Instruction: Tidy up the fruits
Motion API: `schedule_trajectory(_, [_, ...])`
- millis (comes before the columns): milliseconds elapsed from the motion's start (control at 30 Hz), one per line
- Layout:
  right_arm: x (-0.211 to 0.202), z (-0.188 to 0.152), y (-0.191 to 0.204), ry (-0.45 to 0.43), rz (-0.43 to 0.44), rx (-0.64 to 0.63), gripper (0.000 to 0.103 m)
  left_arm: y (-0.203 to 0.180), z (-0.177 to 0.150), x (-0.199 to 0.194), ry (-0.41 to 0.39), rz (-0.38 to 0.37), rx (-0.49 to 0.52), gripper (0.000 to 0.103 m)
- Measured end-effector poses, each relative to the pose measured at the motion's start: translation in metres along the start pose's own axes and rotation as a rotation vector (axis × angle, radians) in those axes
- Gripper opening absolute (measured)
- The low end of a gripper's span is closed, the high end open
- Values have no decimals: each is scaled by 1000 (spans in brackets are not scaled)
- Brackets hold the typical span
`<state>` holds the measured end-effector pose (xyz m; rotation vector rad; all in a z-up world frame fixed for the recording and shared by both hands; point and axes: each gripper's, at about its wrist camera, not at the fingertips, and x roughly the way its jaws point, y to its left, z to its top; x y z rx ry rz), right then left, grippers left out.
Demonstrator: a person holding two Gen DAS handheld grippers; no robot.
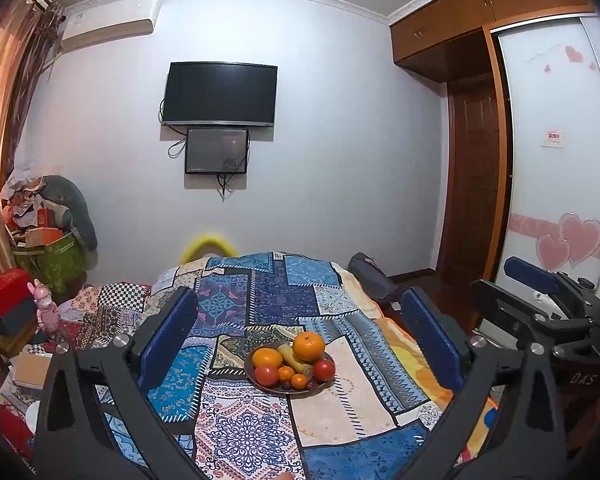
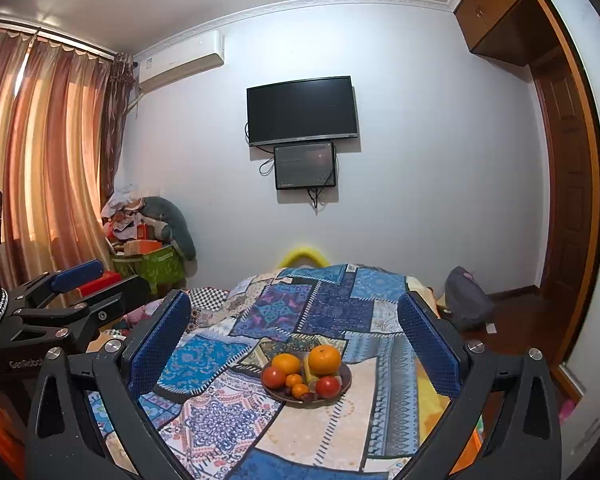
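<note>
A brown plate (image 1: 260, 383) sits on the patchwork bedspread (image 1: 340, 412). It holds two large oranges (image 1: 308, 345), a banana (image 1: 291, 358), two red tomatoes (image 1: 267, 375), small tangerines (image 1: 299, 381) and dark small fruits. The plate also shows in the right wrist view (image 2: 345, 385) with the oranges (image 2: 324, 359) on top. My left gripper (image 1: 300, 344) is open and empty, held above and before the plate. My right gripper (image 2: 296, 344) is open and empty, at like distance from the plate. Each gripper sees the other at its side, the right gripper (image 1: 540, 304) and the left gripper (image 2: 60, 300).
A TV (image 1: 220, 94) and a small screen hang on the far wall. Boxes and clutter (image 1: 40, 240) stand at the left by the curtain (image 2: 40, 160). A wardrobe (image 1: 556, 160) and door are at the right. A grey bag (image 2: 466, 300) lies on the floor.
</note>
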<state>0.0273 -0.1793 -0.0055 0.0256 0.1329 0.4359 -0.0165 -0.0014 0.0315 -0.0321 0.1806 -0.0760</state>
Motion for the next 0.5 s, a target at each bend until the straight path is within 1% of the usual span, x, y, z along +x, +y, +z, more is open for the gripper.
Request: schedule_trajectory(500, [4, -2, -2, 20, -2, 14, 103, 0, -1, 2, 14, -3, 2, 103])
